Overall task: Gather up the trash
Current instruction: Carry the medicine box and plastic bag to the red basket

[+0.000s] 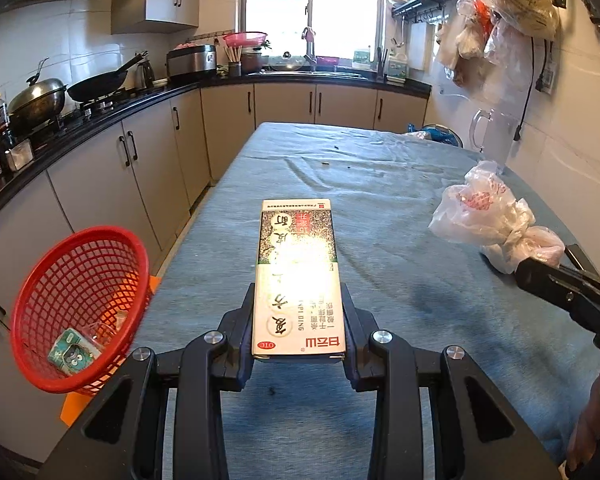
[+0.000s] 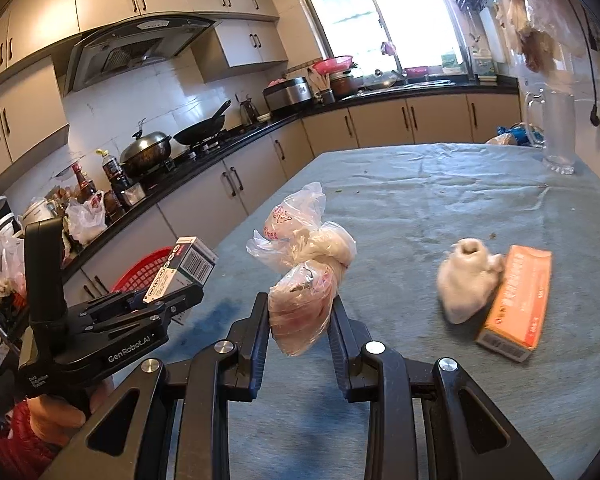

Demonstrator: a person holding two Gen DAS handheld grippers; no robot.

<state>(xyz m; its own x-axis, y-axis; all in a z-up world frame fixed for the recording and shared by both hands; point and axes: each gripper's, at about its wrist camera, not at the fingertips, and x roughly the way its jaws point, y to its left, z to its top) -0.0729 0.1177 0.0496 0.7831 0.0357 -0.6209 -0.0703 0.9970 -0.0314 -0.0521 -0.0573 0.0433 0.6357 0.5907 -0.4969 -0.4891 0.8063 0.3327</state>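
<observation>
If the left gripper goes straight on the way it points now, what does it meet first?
Probably only the blue tablecloth. The left gripper is shut on a box and points down along the table's length. The red basket lies off to its left, the bag to its right. Depth is uncertain.

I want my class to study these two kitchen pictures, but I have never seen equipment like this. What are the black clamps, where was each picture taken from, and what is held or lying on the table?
There is no robot here: a person holds a hand-held clamp with two fingers in each hand, and a small camera on each clamp looks forward along them.

The left-hand camera shows the left gripper shut on a medicine box, with a red basket at the table edge already holding a small packet.

The right-hand camera shows the right gripper shut on a knotted plastic bag. On the blue tablecloth lie a crumpled white wad touching an orange box; a clear jug stands further back.
</observation>
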